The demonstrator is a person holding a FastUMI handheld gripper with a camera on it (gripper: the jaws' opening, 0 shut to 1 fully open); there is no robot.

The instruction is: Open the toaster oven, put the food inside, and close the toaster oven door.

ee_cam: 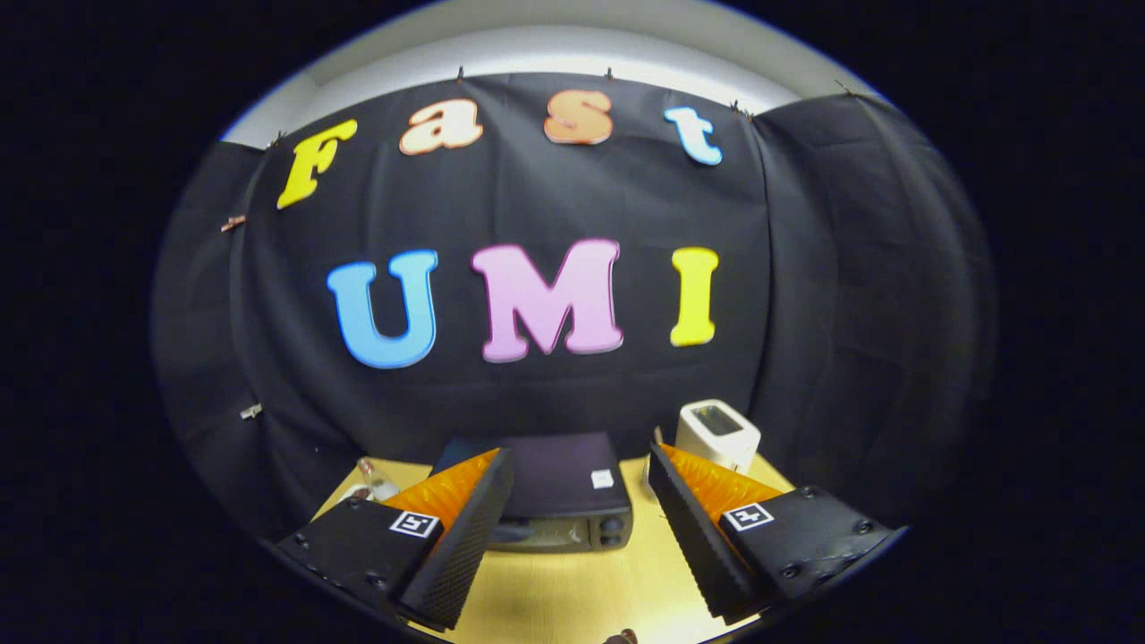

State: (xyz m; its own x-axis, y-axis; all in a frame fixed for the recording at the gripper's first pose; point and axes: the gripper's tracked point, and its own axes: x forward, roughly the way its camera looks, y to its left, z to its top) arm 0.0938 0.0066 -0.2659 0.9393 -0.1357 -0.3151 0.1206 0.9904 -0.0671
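Straight ahead, low in the frame's centre, the toaster oven (564, 496) sits on the wooden table (572, 595), seen in the gap between the fingers and beyond their tips. Its long side runs across the view, door shut, facing the gripper (580, 470). Fingers spread wide, holding nothing. A white toaster (717, 433) stands behind, right of centre. Food: cannot tell where it is.

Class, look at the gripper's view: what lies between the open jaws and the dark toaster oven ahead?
Only bare pale wooden tabletop lies between the open gripper and the dark toaster oven, seen in the gripper view; the jaws hold nothing.
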